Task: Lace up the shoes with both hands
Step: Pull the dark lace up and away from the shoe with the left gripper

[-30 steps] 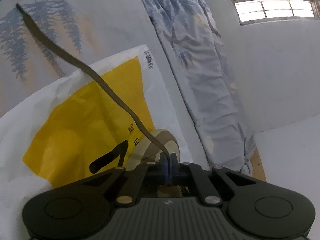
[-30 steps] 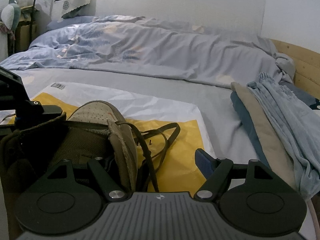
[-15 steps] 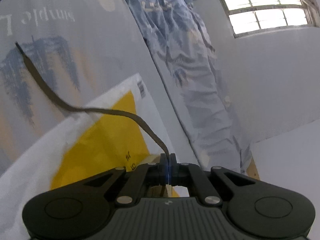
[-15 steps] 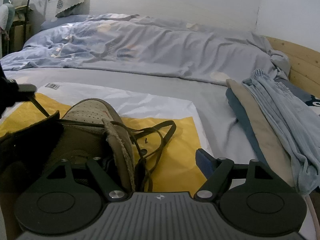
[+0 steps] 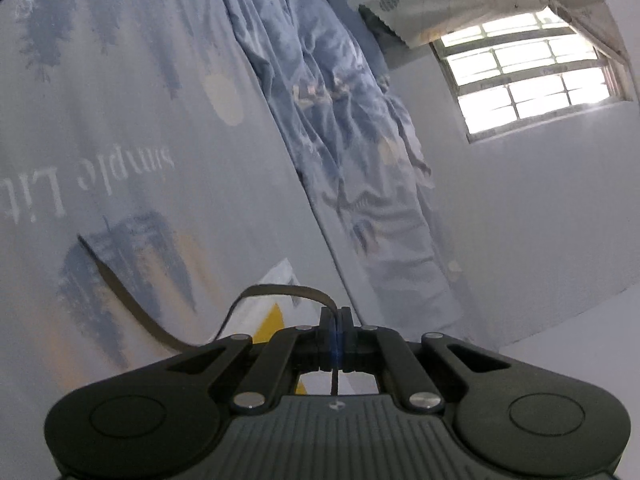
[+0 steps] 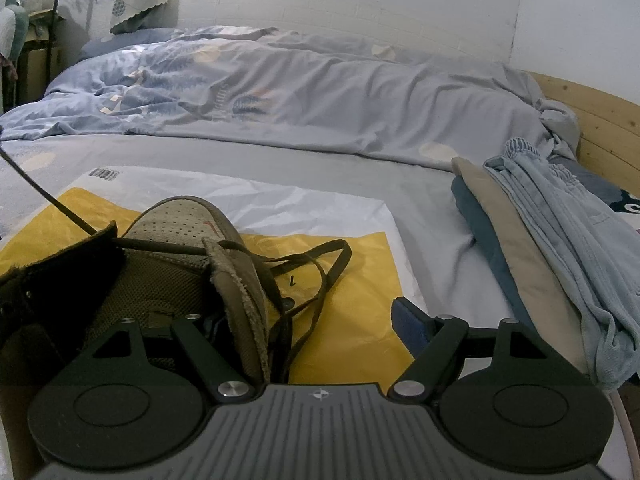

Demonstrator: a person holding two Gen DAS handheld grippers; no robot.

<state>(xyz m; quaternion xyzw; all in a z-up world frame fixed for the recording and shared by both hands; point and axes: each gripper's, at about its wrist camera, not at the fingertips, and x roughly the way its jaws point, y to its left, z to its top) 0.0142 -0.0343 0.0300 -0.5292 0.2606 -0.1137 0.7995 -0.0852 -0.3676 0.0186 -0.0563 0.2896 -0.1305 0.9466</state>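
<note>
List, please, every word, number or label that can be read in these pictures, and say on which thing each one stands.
"simple Li", upside down and cut off at the edge: on the bed sheet.
"1", a dark mark that reads like this digit: on the yellow and white bag.
Barcode label on the bag: too small to read.
Print on the quilt: too blurred to read.

You are working on a bed (image 6: 248, 160) covered by a pale grey-blue sheet (image 5: 132, 128) printed with blue trees and white lettering. A rumpled duvet (image 6: 304, 92) in the same print lies along the far side, against the wall. On the sheet in front of you lies a white and yellow plastic bag (image 6: 348, 304), and the shoe (image 6: 176, 264) rests on it. To your right a stack of folded clothes (image 6: 552, 248) lies on the sheet, near the wooden bed frame (image 6: 600, 120).
</note>
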